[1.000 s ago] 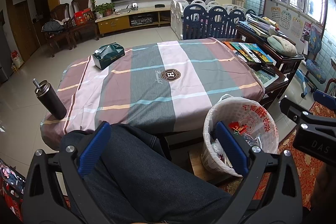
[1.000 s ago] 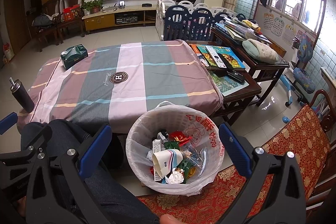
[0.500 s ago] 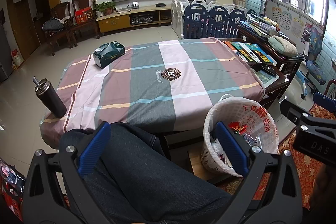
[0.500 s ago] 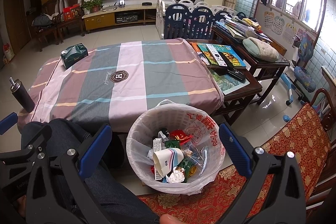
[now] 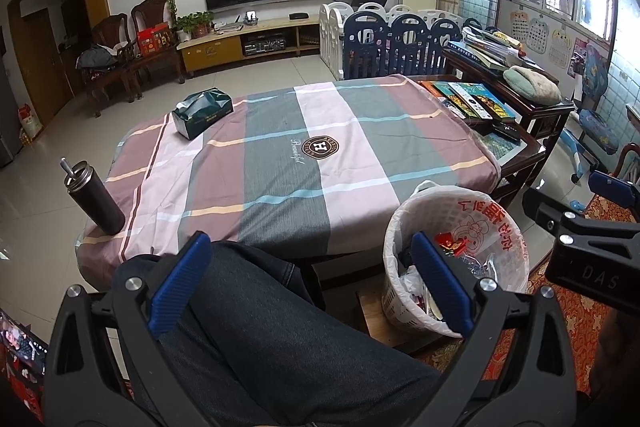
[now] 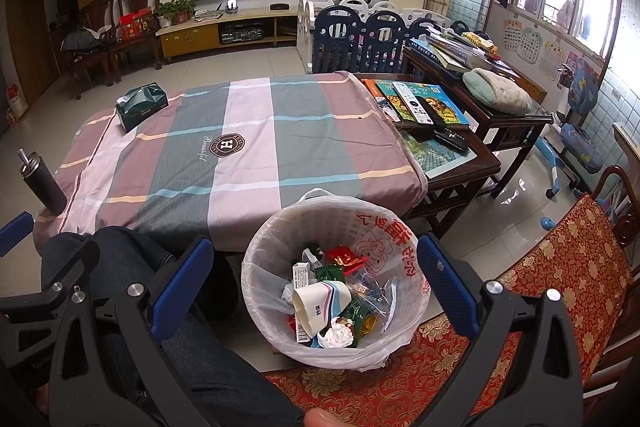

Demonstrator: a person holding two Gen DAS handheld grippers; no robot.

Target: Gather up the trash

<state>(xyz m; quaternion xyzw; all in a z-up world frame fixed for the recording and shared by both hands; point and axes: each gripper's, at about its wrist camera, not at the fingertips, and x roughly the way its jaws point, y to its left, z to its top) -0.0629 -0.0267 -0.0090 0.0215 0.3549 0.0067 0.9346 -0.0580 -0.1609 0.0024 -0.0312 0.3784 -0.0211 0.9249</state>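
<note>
A white bin [image 6: 400,235] lined with a plastic bag stands on the floor at the table's near right corner; it also shows in the left wrist view [image 5: 460,211]. It holds a paper cup [image 6: 320,303], wrappers and crumpled paper. My right gripper [image 6: 314,279] is open and empty above the bin. My left gripper [image 5: 310,273] is open and empty above a denim-clad leg [image 5: 280,327], left of the bin. The striped tablecloth [image 5: 280,155] carries only a green tissue box [image 5: 203,111] and a dark flask [image 5: 94,199].
A dark wooden side table [image 6: 452,163] with books and remotes stands right of the covered table. A red patterned seat [image 6: 560,267] is at the right. A playpen fence [image 6: 360,43] and TV stand [image 6: 224,31] are behind.
Both views have shifted very slightly. Both grippers stay open and empty.
</note>
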